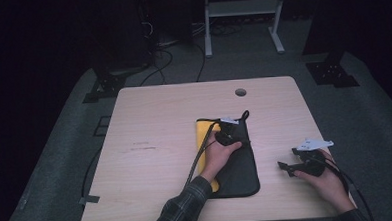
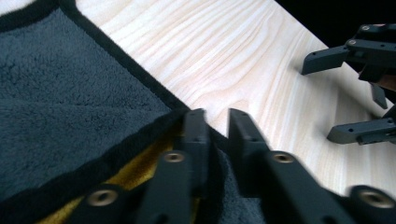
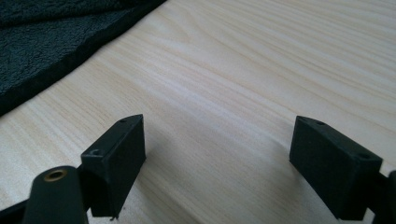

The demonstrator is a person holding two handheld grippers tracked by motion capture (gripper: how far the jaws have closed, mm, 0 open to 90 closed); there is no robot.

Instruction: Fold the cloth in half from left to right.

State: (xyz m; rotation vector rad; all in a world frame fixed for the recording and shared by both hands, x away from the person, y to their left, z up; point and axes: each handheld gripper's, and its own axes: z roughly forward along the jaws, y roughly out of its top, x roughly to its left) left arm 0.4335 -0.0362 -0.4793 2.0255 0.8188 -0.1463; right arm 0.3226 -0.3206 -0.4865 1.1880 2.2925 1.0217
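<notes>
A dark grey cloth with black trim lies folded in the middle of the table, and its yellow underside shows along the left edge. My left gripper rests on the cloth's upper part. In the left gripper view its jaws stand a narrow gap apart over the cloth's trimmed edge, with a bit of grey pile loose between them. My right gripper lies on bare wood to the right of the cloth, wide open and holding nothing; the cloth's edge is at its upper left.
A round cable hole sits near the table's far edge. A white metal stand and cables are on the floor behind. My right gripper's open jaws show in the left gripper view at the right.
</notes>
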